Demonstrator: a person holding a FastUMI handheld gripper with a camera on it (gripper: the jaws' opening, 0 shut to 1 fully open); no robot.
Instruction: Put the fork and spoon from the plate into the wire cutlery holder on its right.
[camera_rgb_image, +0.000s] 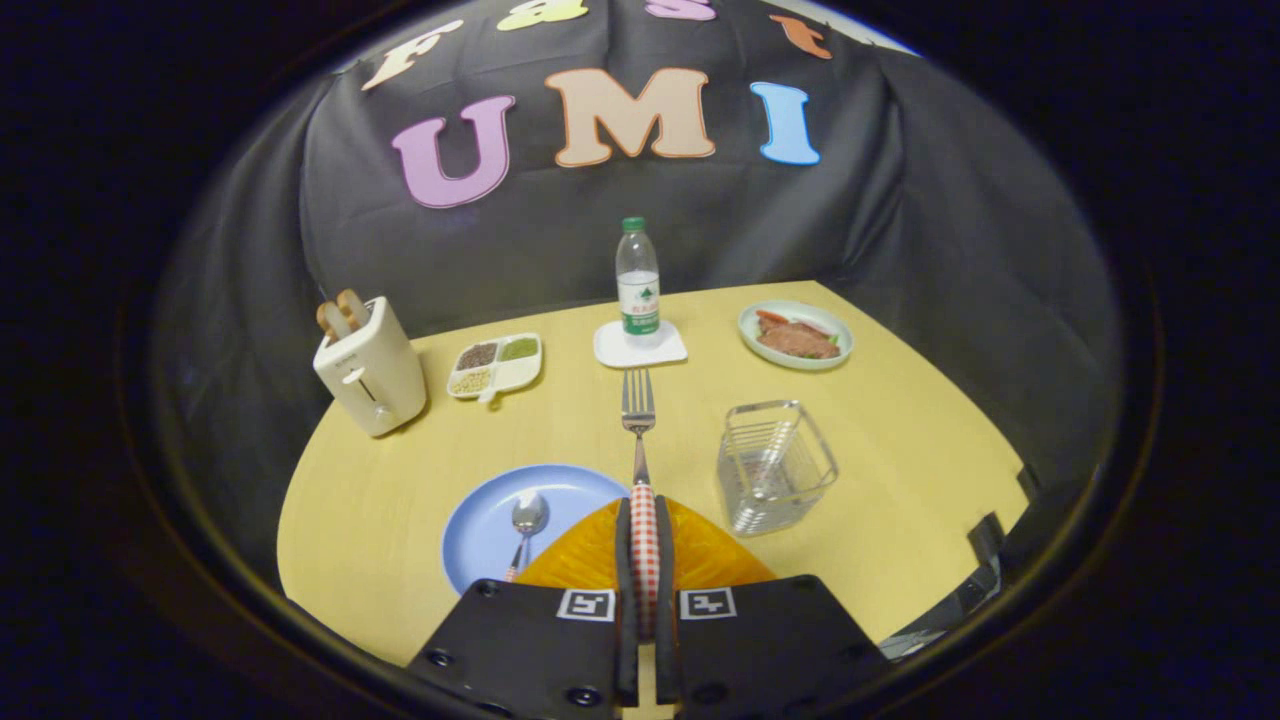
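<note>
My gripper (644, 545) is shut on the fork (638, 420) by its red-and-white checked handle. The fork sticks out straight ahead of the fingers, tines pointing away, lifted above the table. Below and left of the fingers lies the blue plate (490, 545) with the spoon (526, 520) on it, bowl end away from me. The wire cutlery holder (775, 465) stands upright on the table to the right of the plate and the fingers, with nothing visible inside it.
Beyond the fork tines a water bottle (638, 285) stands on a white coaster (640, 346). A toaster (370, 368) and a divided snack tray (497, 365) sit at the back left. A plate of food (796, 335) sits at the back right.
</note>
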